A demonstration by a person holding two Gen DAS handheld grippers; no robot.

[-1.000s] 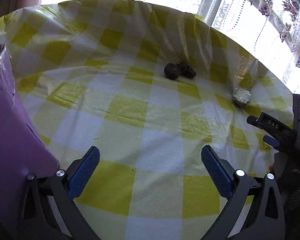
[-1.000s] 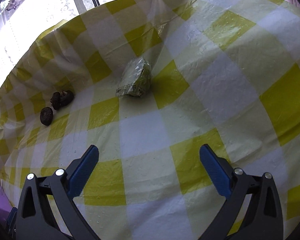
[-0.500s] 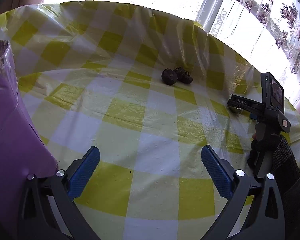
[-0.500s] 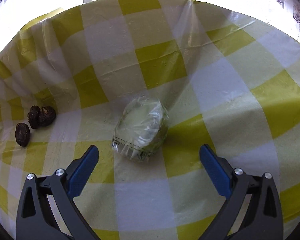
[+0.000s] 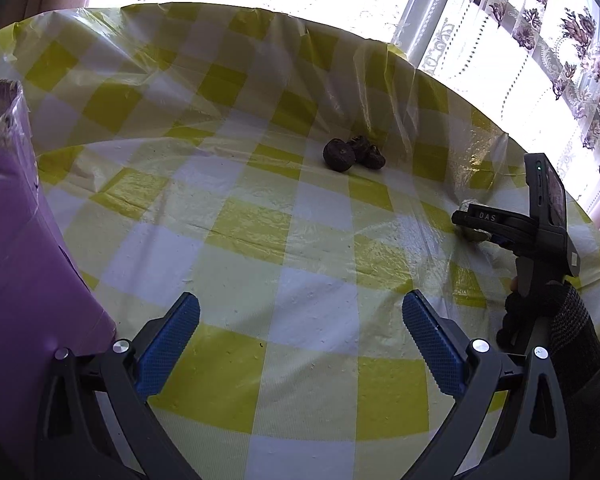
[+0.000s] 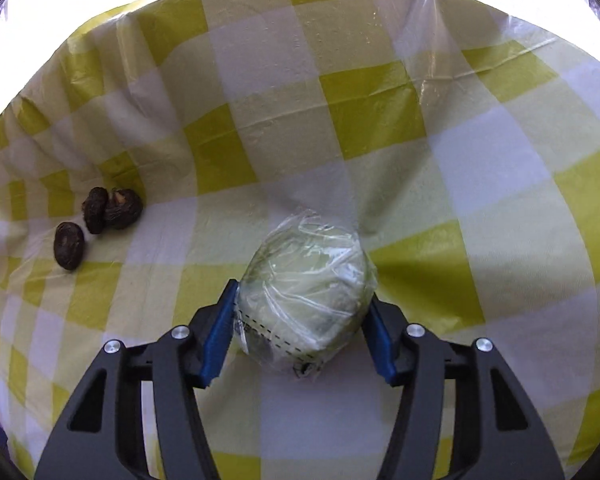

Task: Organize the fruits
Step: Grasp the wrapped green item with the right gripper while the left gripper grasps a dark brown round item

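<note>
A pale green fruit wrapped in clear plastic [image 6: 306, 300] lies on the yellow-and-white checked tablecloth [image 6: 372, 120]. My right gripper [image 6: 302, 322] has both blue pads against its sides and is shut on it. In the left wrist view the right gripper [image 5: 496, 226] is at the right, covering most of the wrapped fruit [image 5: 474, 235]. Three dark brown fruits [image 6: 96, 222] lie together to the left; they also show in the left wrist view [image 5: 352, 153] at mid-table. My left gripper [image 5: 300, 332] is open and empty, low over the near cloth.
A purple bag [image 5: 20, 248] with a plastic-lined rim stands close at the left of my left gripper. A window with patterned curtains [image 5: 560, 40] runs behind the table's far edge. A gloved hand [image 5: 556, 320] holds the right gripper.
My right gripper moved forward to the wrapped fruit and closed its pads on it. The left gripper pulled back and tilted slightly, still open.
</note>
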